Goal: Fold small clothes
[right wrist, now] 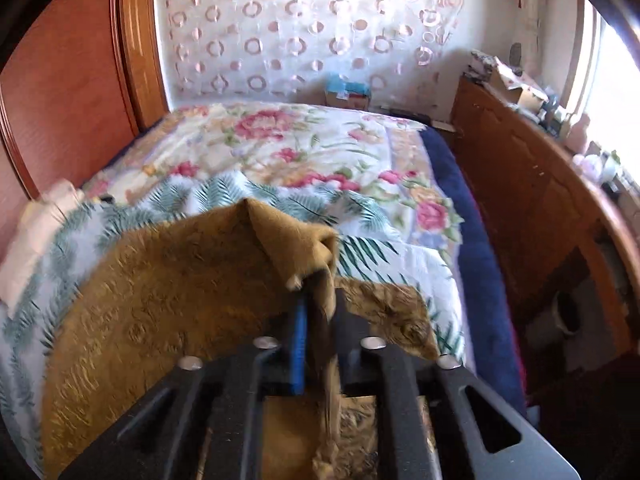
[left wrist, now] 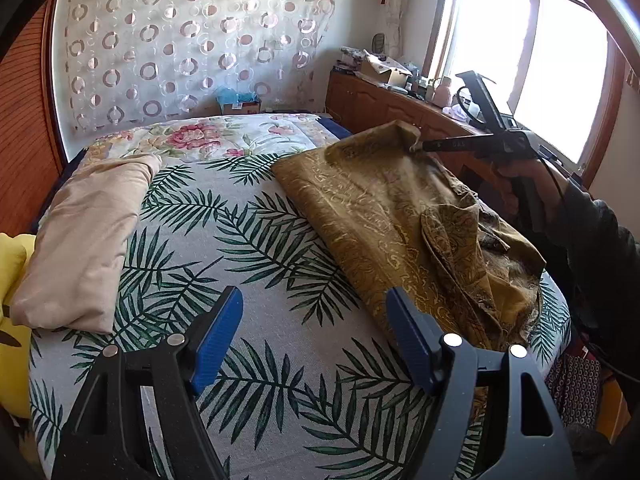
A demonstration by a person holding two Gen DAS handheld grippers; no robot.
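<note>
A mustard-brown patterned cloth (left wrist: pixel 380 208) lies on the right half of the palm-leaf bed sheet (left wrist: pixel 260 240), bunched at its near right end. My right gripper (left wrist: pixel 418 145), held in a person's hand (left wrist: pixel 516 172), pinches the cloth's far corner and lifts it off the bed. In the right wrist view that corner of the cloth (right wrist: pixel 180 280) stands up in a peak between the narrow jaws of the right gripper (right wrist: pixel 318 292). My left gripper (left wrist: pixel 314 300) hovers open over the sheet at the cloth's near left edge, nothing between its blue pads.
A folded beige garment (left wrist: pixel 88 232) lies on the bed's left side. A floral quilt (left wrist: pixel 208 136) covers the far end. A wooden cabinet (left wrist: pixel 372 100) with clutter runs along the right under the window. Something yellow (left wrist: pixel 12 280) sits at the left edge.
</note>
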